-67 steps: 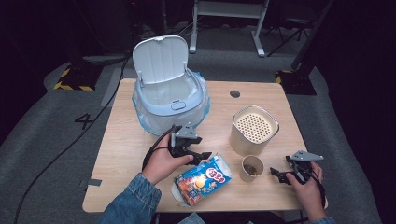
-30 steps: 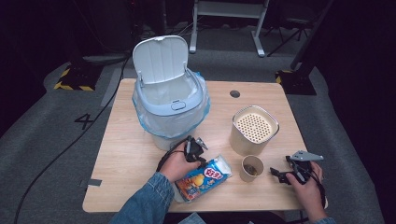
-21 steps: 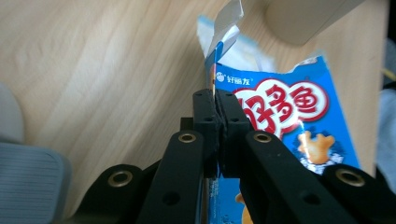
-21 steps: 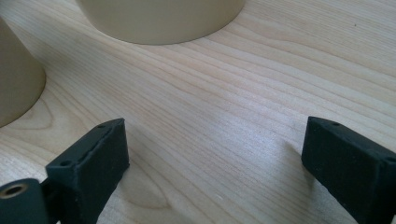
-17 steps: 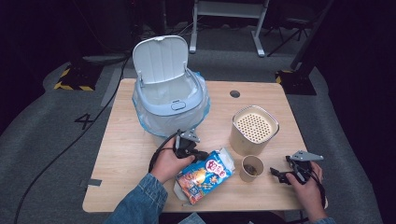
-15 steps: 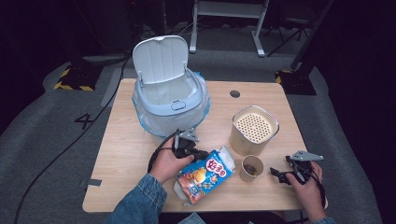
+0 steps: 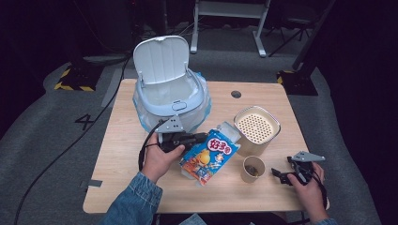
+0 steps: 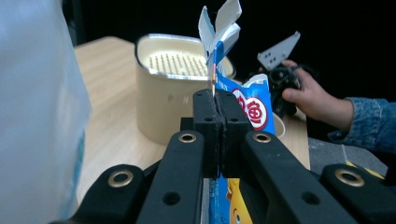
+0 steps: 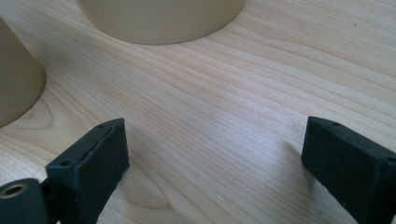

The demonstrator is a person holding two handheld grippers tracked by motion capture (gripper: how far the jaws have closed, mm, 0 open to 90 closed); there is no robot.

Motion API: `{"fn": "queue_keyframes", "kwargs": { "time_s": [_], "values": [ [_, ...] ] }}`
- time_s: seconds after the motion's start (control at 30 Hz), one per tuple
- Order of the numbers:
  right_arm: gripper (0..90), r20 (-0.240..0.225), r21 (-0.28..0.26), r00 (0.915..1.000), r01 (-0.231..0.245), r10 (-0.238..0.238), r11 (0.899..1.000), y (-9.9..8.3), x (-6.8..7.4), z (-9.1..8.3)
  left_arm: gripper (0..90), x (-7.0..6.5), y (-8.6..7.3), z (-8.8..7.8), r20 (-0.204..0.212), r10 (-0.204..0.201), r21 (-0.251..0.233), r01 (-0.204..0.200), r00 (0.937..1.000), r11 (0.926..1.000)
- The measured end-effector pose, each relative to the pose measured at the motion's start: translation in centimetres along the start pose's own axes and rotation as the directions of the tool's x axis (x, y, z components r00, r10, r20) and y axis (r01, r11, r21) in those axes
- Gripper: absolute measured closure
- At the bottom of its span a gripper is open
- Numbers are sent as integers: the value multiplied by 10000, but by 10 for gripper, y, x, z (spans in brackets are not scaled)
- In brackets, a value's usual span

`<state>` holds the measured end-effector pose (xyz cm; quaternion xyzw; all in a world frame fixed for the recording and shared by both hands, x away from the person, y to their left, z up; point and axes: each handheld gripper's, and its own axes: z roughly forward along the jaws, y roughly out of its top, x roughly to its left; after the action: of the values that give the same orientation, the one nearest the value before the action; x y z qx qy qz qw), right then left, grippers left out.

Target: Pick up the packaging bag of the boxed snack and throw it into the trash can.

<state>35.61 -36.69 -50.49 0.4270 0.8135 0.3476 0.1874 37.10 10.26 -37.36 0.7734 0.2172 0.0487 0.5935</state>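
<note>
— Blue and orange foil is what is clamped between the fingers point(image 8: 219, 116) of the left gripper point(image 7: 199, 138): the snack bag point(image 7: 209, 157) is grasped by its upper edge, with the jaws pressed flat together on the foil.

— Where is the bag placed relative to those fingers?

— It hangs from them and slants down toward the person; whether its lower corner is resting on the desk point(image 7: 117, 154) cannot be told. In the left gripper view, the torn top flaps are seen sticking up just above the fingers.

— What lies beyond them?

— The lidded bin point(image 7: 171, 93), lid raised and lined with a plastic bag, is just behind the left gripper. Ahead of the fingers, the cream canister with the perforated top point(image 7: 257, 127) is seen, and the paper cup point(image 7: 253, 168) is near it.

— And the right gripper point(image 7: 281, 177)?

— Its fingers are spread wide over bare wood, nothing between them; the cup is just off to one side of them.

— How far along is the work judged to be?

— The pickup appears done: the bag is secured. What seems left is the carry to the open bin and the release over it, neither yet done. That destination is a judgement only.
</note>
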Motion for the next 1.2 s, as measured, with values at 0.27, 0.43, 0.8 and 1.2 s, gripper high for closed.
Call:
{"fn": "queue_keyframes", "kwargs": {
  "time_s": [0.27, 0.43, 0.8, 1.2],
  "values": [
    [75, 2, -1, 10000, 3, -3, 10000, 0, 0, 0, 884, 0, 18, -12, -19, 210, -732, -211, 9998, 9971],
    [75, 1, 0, 10000, 0, 0, 10000, 0, 0, 0, 885, 0, 31, -19, -111, 344, -1089, -354, 9993, 9934],
    [77, 9, -9, 10000, -5, 5, 10000, 0, 0, 0, 885, 0, 61, -35, -795, 719, -1563, -837, 9942, 9842],
    [77, 8, -8, 10000, -7, 7, 10000, 0, 0, 0, 886, -3, 96, -53, -1780, 752, -1995, -1109, 9811, 9736]
  ]
}}
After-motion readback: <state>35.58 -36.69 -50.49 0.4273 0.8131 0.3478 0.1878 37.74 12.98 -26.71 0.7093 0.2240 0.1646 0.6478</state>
